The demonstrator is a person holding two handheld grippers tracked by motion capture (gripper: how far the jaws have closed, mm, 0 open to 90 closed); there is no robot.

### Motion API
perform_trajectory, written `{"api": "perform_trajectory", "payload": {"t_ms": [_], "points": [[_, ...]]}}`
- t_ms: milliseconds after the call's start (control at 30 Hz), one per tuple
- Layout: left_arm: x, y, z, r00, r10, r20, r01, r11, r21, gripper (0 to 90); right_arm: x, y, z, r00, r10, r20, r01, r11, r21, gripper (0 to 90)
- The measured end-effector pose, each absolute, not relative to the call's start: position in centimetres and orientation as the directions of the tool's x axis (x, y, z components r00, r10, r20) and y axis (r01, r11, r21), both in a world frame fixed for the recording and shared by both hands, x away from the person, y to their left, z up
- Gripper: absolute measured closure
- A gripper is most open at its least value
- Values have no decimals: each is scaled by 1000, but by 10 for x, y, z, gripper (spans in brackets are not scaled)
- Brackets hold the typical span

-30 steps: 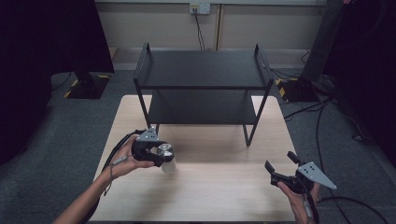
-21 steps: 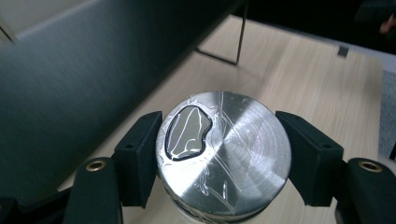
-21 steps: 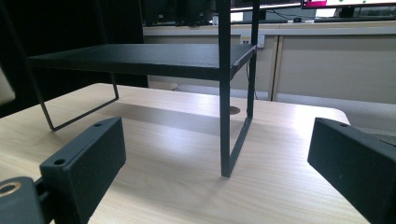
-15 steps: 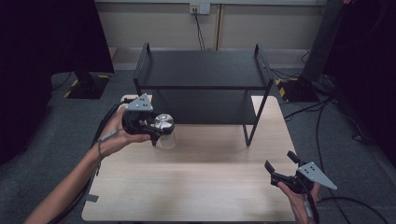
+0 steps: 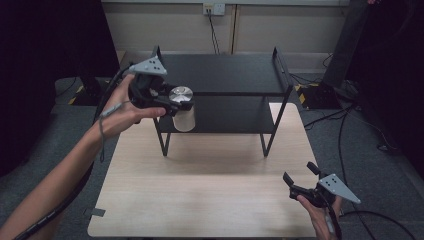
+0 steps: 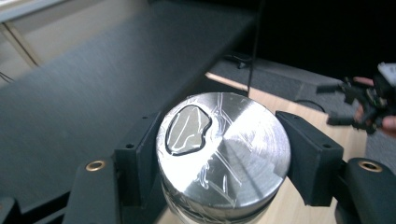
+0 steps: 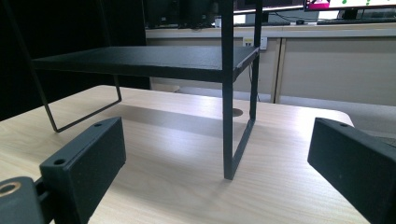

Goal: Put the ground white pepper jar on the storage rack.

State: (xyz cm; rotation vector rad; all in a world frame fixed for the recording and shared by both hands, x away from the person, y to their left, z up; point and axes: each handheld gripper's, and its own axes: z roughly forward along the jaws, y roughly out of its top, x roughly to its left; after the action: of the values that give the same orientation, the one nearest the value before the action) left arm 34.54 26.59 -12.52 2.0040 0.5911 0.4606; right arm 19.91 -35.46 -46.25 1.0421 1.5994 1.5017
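I've got the left gripper (image 5: 172, 102) clamped on a jar (image 5: 182, 111) just under its shiny metal lid (image 6: 223, 147), jaws pressing the two opposite sides so the lid faces up and the pale body hangs below; upright grip, probably so it can go down flat on its base; the lid has clear tape and a dark patch on it, can't tell what the patch is; jar is in the air at the left front corner of the black two-tier shelf (image 5: 225, 72), lid about level with the top tier, body in front of the gap between tiers; not resting on anything as far as I can see; my guess is it's headed for the top tier, since the left gripper view looks out over that dark surface right behind the lid, but the lower tier isn't ruled out; front left leg of the shelf sits just below the jar, so I'd watch clearance there; right gripper (image 5: 300, 186) is parked low at the near right corner of the bench (image 5: 210, 200), well apart from the shelf, jaws spread wide with nothing between them; it points at the shelf's front right leg (image 7: 228, 116), looks like standby, kept out of the left arm's way.
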Motion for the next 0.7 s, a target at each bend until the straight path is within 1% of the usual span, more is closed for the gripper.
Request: {"api": "perform_trajectory", "payload": {"t_ms": [133, 333, 467, 633, 700], "points": [[350, 258, -105, 795, 601, 80, 227, -417, 880, 342, 199, -355, -463, -433, 901, 35, 91, 5, 996, 38], [363, 250, -82, 746, 663, 63, 236, -351, 906, 342, 200, -357, -463, -433, 901, 35, 94, 6, 996, 38], [379, 239, -69, 704, 706, 86, 236, -345, 908, 343, 200, -358, -463, -430, 902, 36, 95, 5, 995, 38], [406, 224, -66, 652, 752, 96, 240, -325, 915, 343, 200, -358, -464, -432, 901, 44, 100, 0, 995, 38], [409, 223, -68, 644, 760, 87, 242, -310, 919, 343, 200, -358, -465, -435, 899, 44, 100, -1, 995, 38]]}}
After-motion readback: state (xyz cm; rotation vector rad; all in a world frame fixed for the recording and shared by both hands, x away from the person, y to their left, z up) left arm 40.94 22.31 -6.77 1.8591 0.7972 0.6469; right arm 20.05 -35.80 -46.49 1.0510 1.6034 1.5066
